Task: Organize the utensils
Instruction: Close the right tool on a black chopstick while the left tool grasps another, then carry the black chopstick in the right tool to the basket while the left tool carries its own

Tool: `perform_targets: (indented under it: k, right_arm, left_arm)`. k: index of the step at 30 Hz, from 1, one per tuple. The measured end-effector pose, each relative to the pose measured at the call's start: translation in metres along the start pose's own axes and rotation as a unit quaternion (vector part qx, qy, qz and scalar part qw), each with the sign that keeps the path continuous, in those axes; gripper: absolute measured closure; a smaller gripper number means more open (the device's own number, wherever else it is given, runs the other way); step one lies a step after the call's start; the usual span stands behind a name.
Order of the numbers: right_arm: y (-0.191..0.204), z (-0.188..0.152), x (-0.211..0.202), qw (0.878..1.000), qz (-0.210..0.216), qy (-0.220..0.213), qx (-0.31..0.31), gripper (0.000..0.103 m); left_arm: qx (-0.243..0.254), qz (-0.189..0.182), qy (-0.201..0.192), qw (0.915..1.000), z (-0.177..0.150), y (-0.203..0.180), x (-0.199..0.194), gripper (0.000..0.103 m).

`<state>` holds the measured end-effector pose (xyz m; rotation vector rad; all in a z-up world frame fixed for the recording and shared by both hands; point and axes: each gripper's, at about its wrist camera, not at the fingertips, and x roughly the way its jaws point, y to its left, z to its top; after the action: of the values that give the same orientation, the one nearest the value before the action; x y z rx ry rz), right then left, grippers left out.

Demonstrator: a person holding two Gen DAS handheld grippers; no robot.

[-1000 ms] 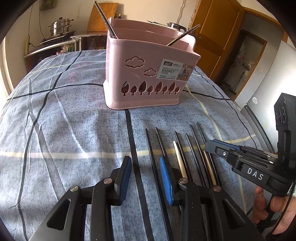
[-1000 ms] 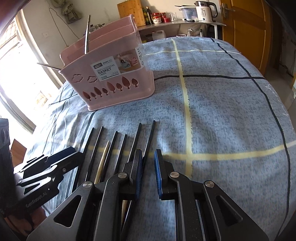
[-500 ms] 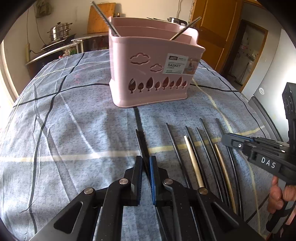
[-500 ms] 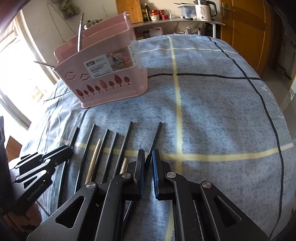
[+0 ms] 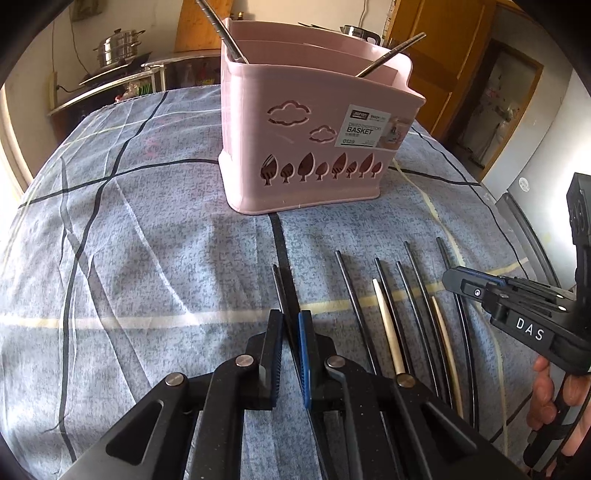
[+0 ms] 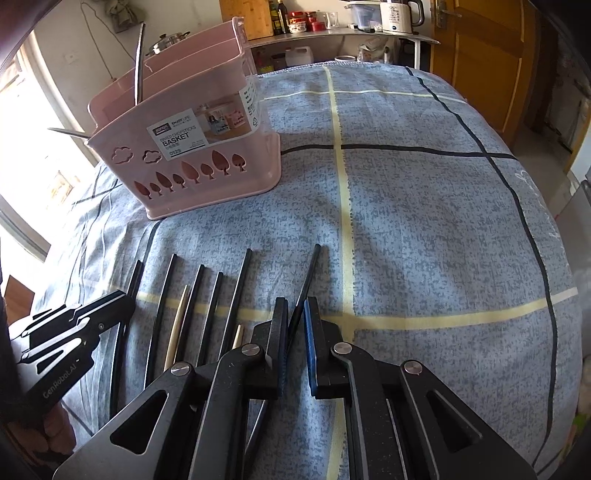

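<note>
We note a pink plastic basket (image 5: 314,147) standing upright on the blue checked cloth, its front cut with cloud and tree shapes and labelled "BASKET", with two metal chopsticks (image 5: 221,29) leaning out of its compartments. Before it we record a row of loose chopsticks lying roughly parallel on the cloth, mostly black (image 5: 417,295) with two pale wooden ones (image 5: 386,325) among them. One black chopstick (image 5: 279,291) at the left end of the row and another black chopstick (image 6: 308,280) at the right end each sit apart from the rest, each pinched between blue gripper pads.
</note>
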<state>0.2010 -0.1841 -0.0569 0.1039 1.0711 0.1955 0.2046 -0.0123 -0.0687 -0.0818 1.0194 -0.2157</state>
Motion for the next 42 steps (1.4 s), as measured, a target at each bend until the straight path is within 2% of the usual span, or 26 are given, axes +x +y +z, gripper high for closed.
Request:
perform_targets:
  k: [6, 11, 17, 29, 42]
  right_arm:
    - [0.002, 0.003, 0.003, 1.0, -0.004, 0.0, -0.004, 0.094]
    - [-0.001, 0.003, 0.002, 1.0, 0.009, 0.003, -0.004, 0.096]
    - [-0.001, 0.002, -0.013, 1.0, 0.028, -0.012, -0.005, 0.097]
    - [0.001, 0.02, -0.071, 0.995, 0.058, -0.079, -0.01, 0.098]
    - [0.013, 0.043, -0.139, 0.984, 0.065, -0.163, -0.039, 0.098]
  left_arm:
    - [0.009, 0.006, -0.002, 0.9999, 0.001, -0.004, 0.001, 0.096]
    - [-0.017, -0.02, -0.001, 0.9997, 0.002, 0.007, -0.002, 0.097]
    - [-0.01, -0.028, -0.017, 0.9994, 0.009, 0.007, -0.022, 0.098]
    - [0.002, -0.052, -0.08, 0.9955, 0.04, 0.001, -0.088, 0.099]
    - [0.029, -0.055, -0.152, 0.9864, 0.072, -0.01, -0.154, 0.099]
